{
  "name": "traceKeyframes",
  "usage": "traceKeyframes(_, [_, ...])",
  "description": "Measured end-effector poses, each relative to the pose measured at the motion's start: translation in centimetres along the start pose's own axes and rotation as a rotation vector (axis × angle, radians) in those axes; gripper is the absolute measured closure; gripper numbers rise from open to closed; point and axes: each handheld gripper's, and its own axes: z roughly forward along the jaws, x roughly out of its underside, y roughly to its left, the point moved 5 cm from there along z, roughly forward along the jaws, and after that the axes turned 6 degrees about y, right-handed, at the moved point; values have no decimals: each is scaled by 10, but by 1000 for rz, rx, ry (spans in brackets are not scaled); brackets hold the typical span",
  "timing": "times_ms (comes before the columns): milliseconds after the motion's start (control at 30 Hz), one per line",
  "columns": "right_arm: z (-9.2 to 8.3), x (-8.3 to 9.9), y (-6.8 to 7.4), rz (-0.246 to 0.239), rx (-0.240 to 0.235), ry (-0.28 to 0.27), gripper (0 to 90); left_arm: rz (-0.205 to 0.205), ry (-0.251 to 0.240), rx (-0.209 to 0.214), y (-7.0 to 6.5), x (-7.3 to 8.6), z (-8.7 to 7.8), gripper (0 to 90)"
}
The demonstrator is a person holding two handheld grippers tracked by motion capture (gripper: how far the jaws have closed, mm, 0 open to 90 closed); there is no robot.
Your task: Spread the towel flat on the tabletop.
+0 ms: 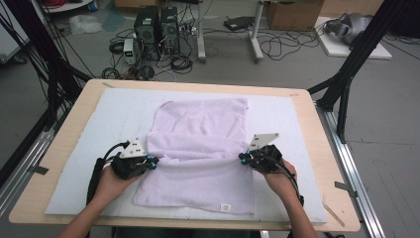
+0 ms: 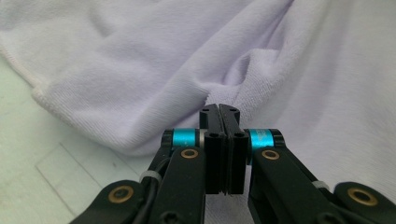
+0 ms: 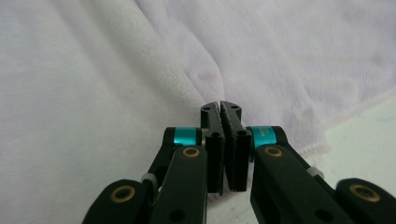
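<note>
- Claw on the left [image 1: 153,161] is clenched, jaws pressed together with a pinch of the lavender towel [image 1: 198,148] bunched at their tips, at about 8 o'clock on the worktop [image 1: 64,144]; the left gripper view shows cloth [image 2: 140,70] puckering toward the closed jaws of the left claw [image 2: 219,108].
- Right claw [image 1: 242,158] is likewise clenched on the towel's opposite edge, at about 4 o'clock; its own view shows the fabric [image 3: 93,70] drawn into a ridge at the tips of that claw [image 3: 220,105].
- Towel lies mid-worktop on a white mat [image 1: 99,119], far half spread flat toward 12 o'clock, near half with a small tag [image 1: 226,207] toward 6 o'clock, a crease running between the two grips.
- Risk: each pinch looks thin, taken at the very tips; a sharp pull could let an edge slip free on one side and skew the fold.
- Risk: uneven hand travel would probably drag the cloth askew, leaving the hems misaligned.
- Risk: lifting too low may sweep the flat half along and wrinkle it.
</note>
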Motion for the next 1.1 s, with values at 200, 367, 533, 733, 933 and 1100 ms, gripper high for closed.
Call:
traceKeyframes(200, [5, 4, 1, 21, 3, -7, 775, -24, 12, 7, 5, 3, -1, 721])
traceKeyframes(367, [-24, 2, 16, 19, -25, -140, 667, -19, -17, 21, 1, 12, -26, 609])
traceKeyframes(533, [-25, 11, 42, -4, -115, -166, 576, 19, -37, 96, -21, 27, -45, 605])
traceKeyframes(733, [5, 26, 68, -27, -230, -98, 514, 55, 35, 159, -27, 36, -25, 553])
traceKeyframes(933, [13, 26, 71, -33, -232, -81, 702, 48, 41, 189, -28, 39, -15, 770])
traceKeyframes(1100, [12, 25, 73, -28, -286, -65, 874, 73, 62, 219, -38, 42, -28, 877])
